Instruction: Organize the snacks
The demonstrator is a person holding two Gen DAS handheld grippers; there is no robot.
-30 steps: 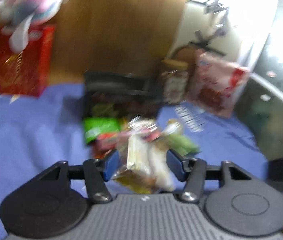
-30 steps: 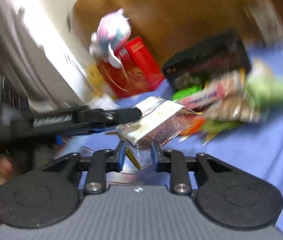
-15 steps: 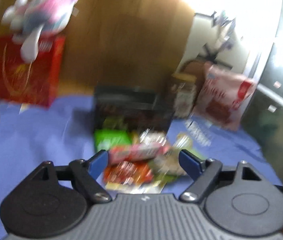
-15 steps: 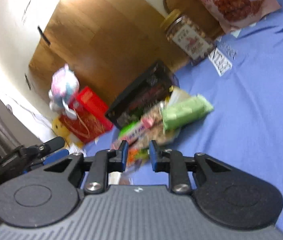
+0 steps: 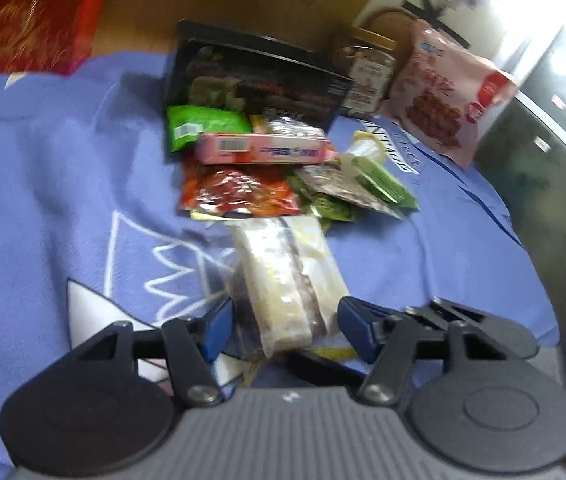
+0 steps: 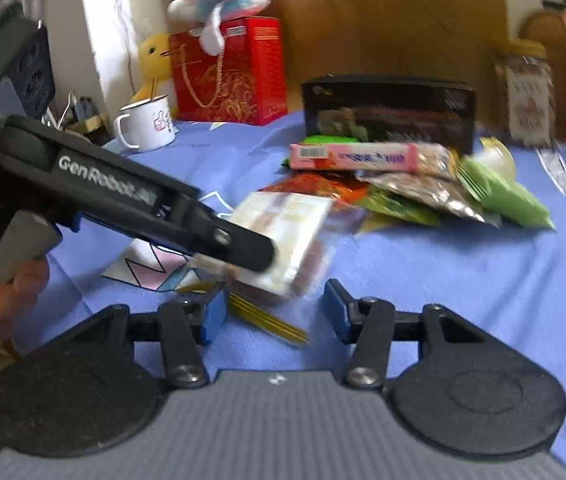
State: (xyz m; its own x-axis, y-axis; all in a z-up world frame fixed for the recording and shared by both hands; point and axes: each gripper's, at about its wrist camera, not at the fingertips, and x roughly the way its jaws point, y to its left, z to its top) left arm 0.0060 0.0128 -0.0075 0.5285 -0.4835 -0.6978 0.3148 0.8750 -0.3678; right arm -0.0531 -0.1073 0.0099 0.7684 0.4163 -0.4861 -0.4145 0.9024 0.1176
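Held the left tool [image 5: 287,326] angled down over the worktop [image 5: 43,200], jaws just closed, clenching the clear-wrapped packet [image 5: 283,276]. Held the right tool [image 6: 275,312] flatter, jaws just opened and released, packet lying just beyond its tips, near the snack pile [image 5: 267,168].

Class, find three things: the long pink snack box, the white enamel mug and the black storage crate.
Long pink snack box [image 5: 267,150], left wrist view, middle of its face.
White enamel mug [image 6: 151,126], right wrist view, its side.
Black storage crate [image 6: 389,110], right wrist view, front wall.
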